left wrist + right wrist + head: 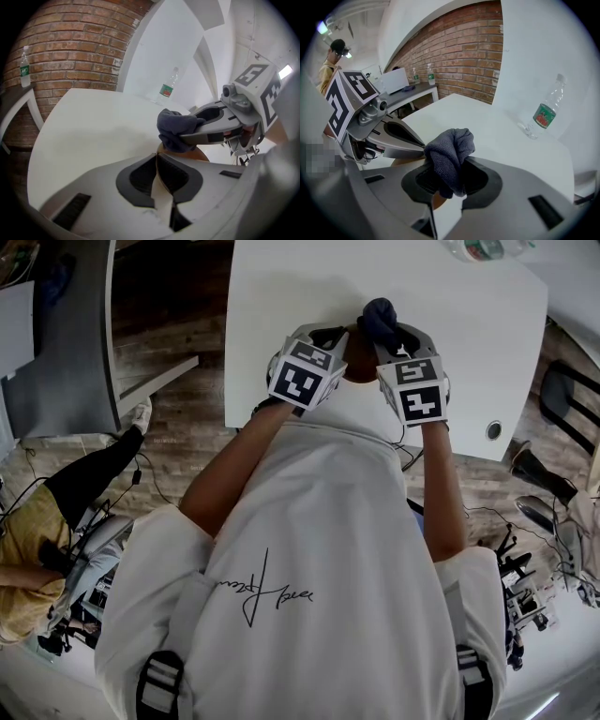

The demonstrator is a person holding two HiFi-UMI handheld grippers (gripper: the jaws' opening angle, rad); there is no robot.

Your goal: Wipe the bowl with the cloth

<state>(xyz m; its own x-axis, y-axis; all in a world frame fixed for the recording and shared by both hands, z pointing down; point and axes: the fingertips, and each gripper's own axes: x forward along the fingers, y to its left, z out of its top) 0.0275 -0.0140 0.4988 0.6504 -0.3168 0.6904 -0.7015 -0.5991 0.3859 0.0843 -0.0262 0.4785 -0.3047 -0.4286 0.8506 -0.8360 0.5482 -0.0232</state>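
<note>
1. Near edge of the white table [300, 277]: brown bowl [359, 354] between the two grippers, close in front of the person's white shirt; cannot tell whether resting on the tabletop or lifted off it
2. Left gripper [157, 161]: jaws drawn almost together, pinched on the bowl's thin rim, with a pale strip of the wall caught between the pads
3. Right gripper [450, 174]: jaws clamped on the dark grey cloth [451, 152], bunched into a wad that bulges up past the fingertips
4. Cloth wad right at the bowl's rim, just beside the left gripper's tips, seen over the brown of the bowl from both gripper views
5. Far side of the table, well apart from the bowl: clear plastic bottle [543, 112] with a green label, upright
6. Beyond the table: brick wall [459, 47], and a second person in a yellow top [28, 549] off to the left
</note>
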